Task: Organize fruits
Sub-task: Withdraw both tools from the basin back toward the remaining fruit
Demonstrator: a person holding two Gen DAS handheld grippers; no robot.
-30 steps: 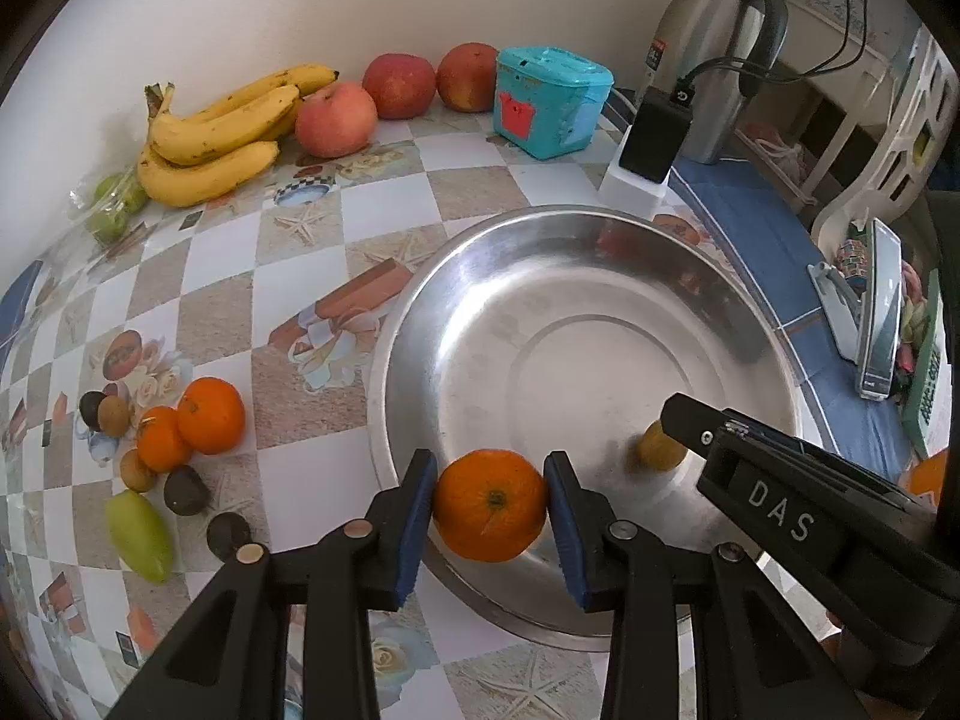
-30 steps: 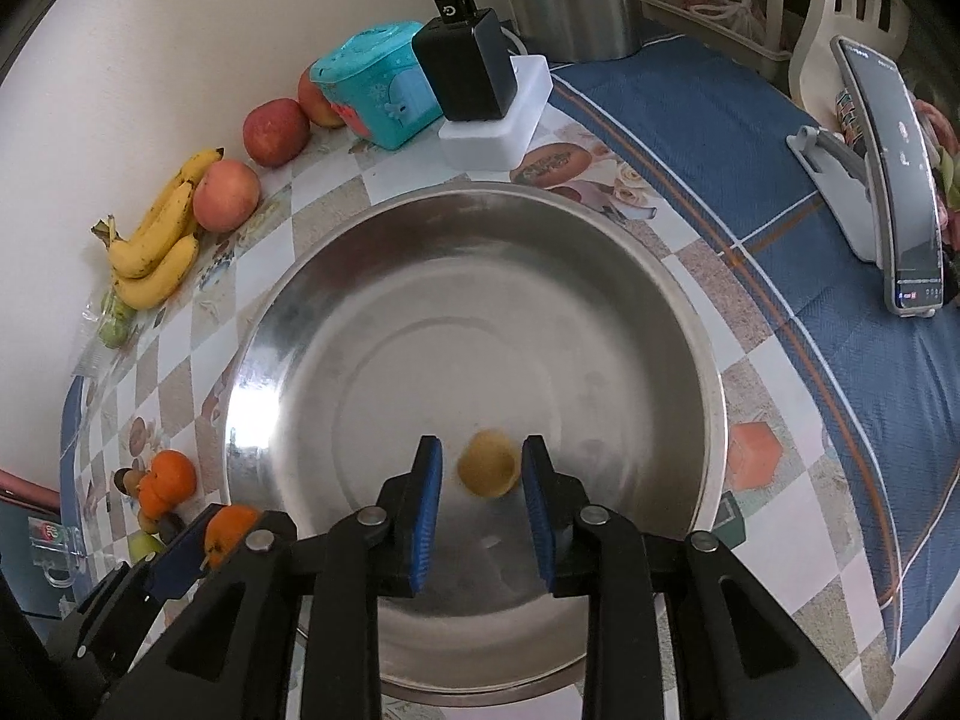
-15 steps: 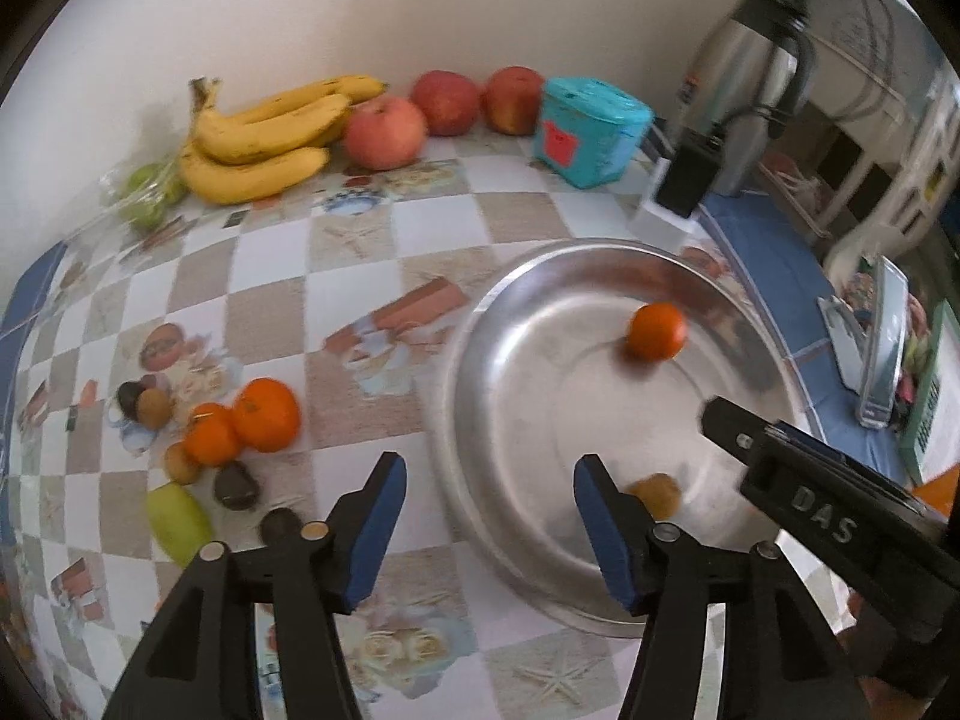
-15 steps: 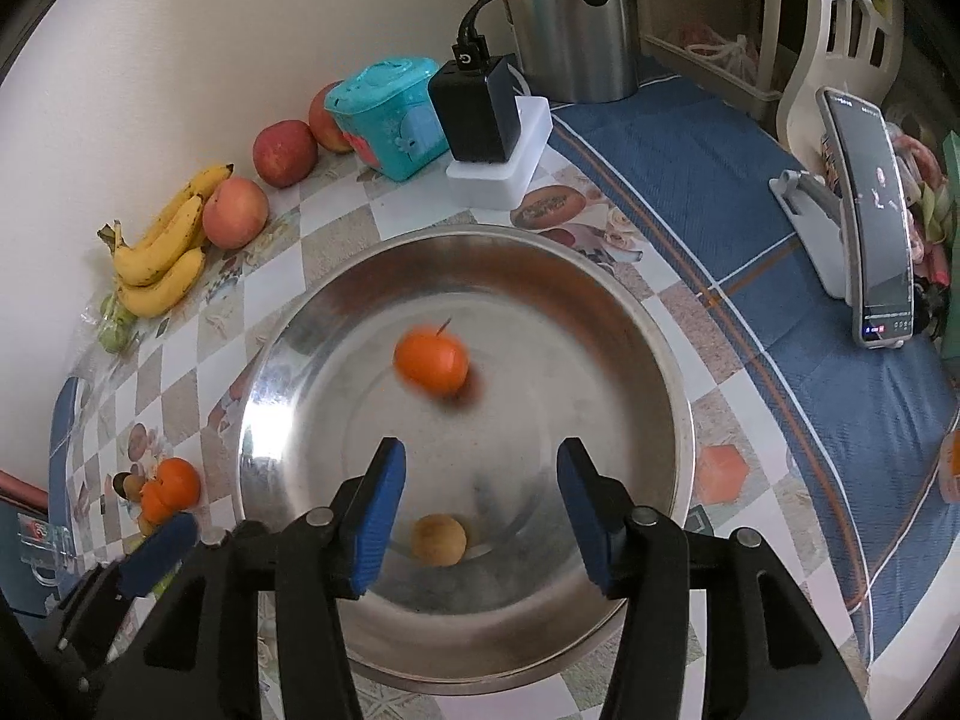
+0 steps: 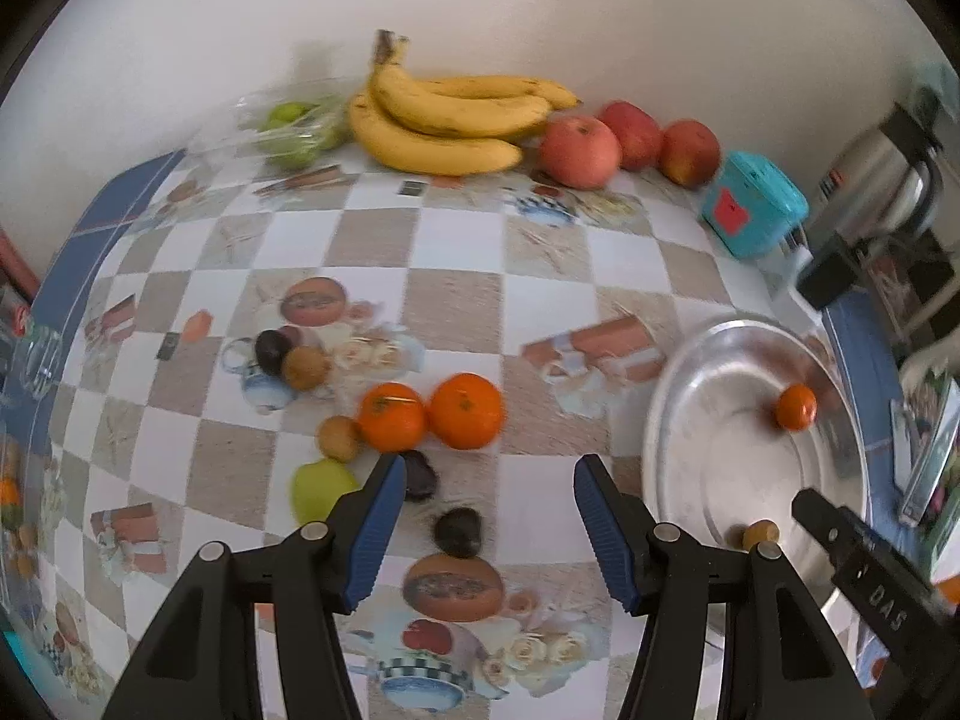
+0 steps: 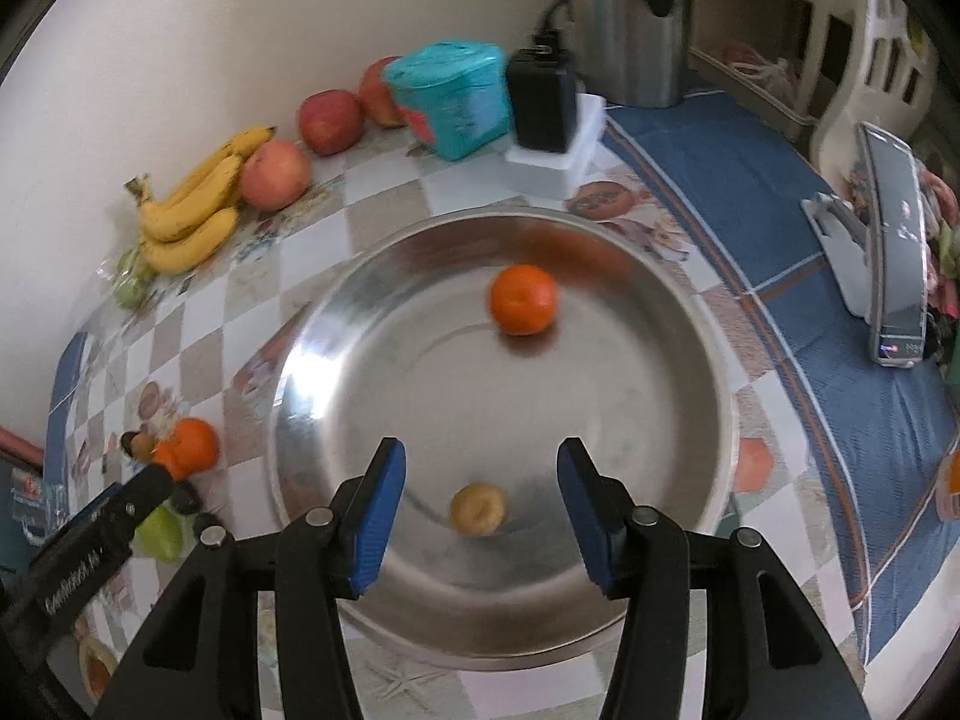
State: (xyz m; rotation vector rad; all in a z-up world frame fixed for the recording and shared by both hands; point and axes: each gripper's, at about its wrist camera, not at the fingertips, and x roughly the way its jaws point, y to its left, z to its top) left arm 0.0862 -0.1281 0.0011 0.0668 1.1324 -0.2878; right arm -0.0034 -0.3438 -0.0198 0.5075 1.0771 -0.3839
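A checkered tablecloth (image 5: 456,252) covers a table against a pale wall. At the far left lies a clear bag of green fruit (image 5: 294,126), then a bunch of bananas (image 5: 450,120), three red apples (image 5: 579,144) and a teal box (image 5: 750,210). Nearer, left of centre, a loose cluster holds two oranges (image 5: 465,411), small brown and dark fruits (image 5: 306,367) and a green fruit (image 5: 321,487). The left gripper (image 5: 485,501) hovers over this cluster, jaws spread and holding nothing. To the right sits a wide steel bowl (image 6: 420,612) holding an orange (image 6: 523,300) toward its far side and a small yellow-brown fruit (image 6: 478,508) near its front. The right gripper (image 6: 480,495) hangs above the small fruit, jaws spread, not touching it. Far right stand a steel kettle (image 6: 630,30) and a phone on a stand (image 6: 894,252).
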